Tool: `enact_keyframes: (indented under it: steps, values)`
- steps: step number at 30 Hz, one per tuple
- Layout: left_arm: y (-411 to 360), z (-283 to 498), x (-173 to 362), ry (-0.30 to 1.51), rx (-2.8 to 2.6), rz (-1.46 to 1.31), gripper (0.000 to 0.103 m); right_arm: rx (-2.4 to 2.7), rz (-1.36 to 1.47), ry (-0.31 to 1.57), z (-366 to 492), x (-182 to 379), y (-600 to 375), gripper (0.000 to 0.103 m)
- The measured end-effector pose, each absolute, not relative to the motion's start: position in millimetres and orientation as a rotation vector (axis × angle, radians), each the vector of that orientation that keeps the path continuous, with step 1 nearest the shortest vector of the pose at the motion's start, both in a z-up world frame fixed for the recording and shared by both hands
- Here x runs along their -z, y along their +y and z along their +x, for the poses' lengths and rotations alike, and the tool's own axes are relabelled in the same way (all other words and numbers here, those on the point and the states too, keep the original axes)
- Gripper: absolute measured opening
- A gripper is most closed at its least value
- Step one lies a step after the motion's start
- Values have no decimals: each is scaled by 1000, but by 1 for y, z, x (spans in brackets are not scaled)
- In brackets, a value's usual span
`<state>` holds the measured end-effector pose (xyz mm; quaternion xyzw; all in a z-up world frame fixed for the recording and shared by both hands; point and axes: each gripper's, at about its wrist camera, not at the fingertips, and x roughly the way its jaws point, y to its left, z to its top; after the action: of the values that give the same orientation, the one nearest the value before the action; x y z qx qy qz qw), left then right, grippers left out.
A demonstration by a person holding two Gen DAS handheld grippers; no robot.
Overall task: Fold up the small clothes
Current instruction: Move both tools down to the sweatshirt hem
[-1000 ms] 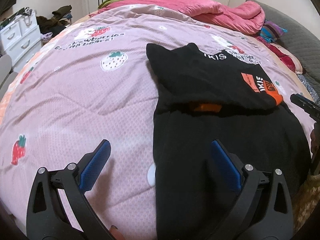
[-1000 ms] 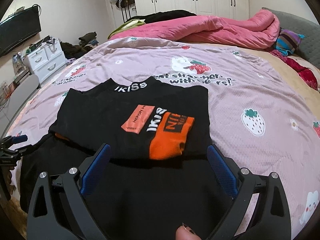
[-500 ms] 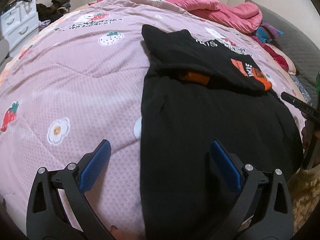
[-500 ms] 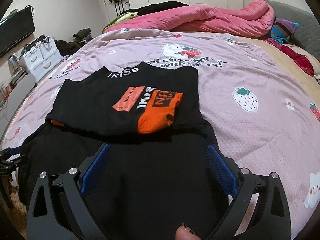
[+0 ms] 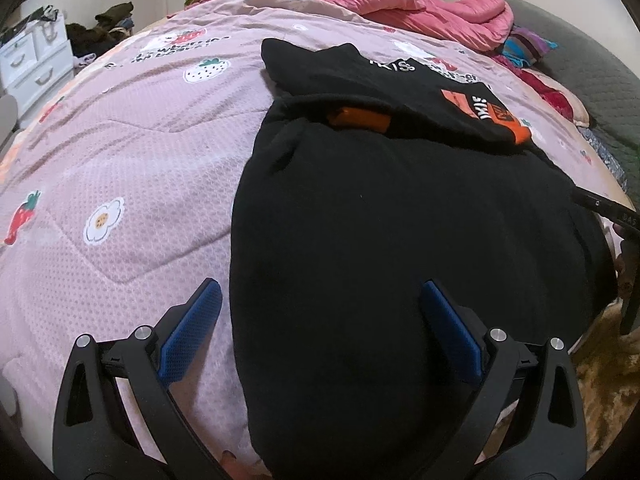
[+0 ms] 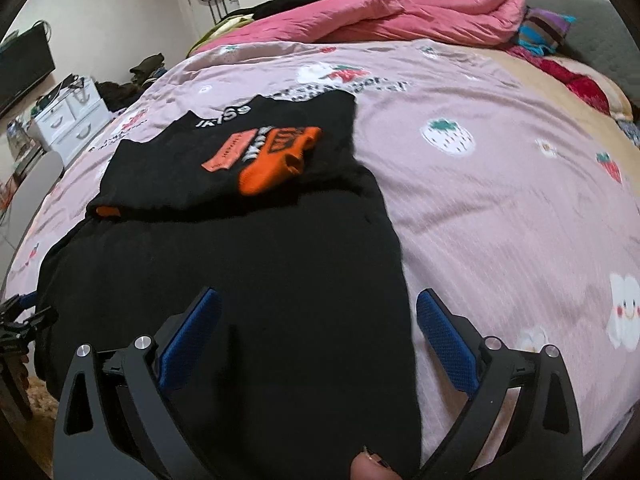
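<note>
A black garment (image 5: pixel 400 240) with orange patches and white lettering lies on the pink strawberry bedspread (image 5: pixel 120 152). Its top part is folded down over the body; the lower body hangs over the near bed edge. My left gripper (image 5: pixel 320 304) is open and empty, straddling the garment's left edge near its bottom. My right gripper (image 6: pixel 316 312) is open and empty, straddling the garment's (image 6: pixel 240 260) right edge near its bottom. Each gripper shows at the edge of the other's view: the right one (image 5: pixel 616 216) and the left one (image 6: pixel 20 320).
A crumpled pink duvet (image 6: pixel 400 12) and a striped pillow (image 6: pixel 544 28) lie at the head of the bed. A white drawer unit (image 6: pixel 72 120) and a clothes pile stand left of the bed. White wardrobes line the back wall.
Both grippers have drawn back toward the near bed edge and lowered to the garment's bottom corners. They stayed open. The garment has not moved.
</note>
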<state>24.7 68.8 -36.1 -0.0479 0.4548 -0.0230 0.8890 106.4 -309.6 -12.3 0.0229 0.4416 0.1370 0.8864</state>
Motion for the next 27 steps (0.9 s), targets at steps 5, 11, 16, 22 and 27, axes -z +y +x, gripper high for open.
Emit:
enact_keyframes:
  steps: [5,11,16,22,27]
  values:
    - [70,16,37,939,50,-128,94,-286,70,931,96,16,-318,98]
    - [72,6,37,929,53,-157,94,-284,52,939,87,18,-317,98]
    - [72,-2,38,925,62,-174,94,-281,20,946,76,21,-320,99]
    - [72,-22,41,912,80,-234,93,-279,2,961,55,24,-327,99]
    - [70,-35,46,906,87,-271,87,-289,31,981,43,24,-335,99]
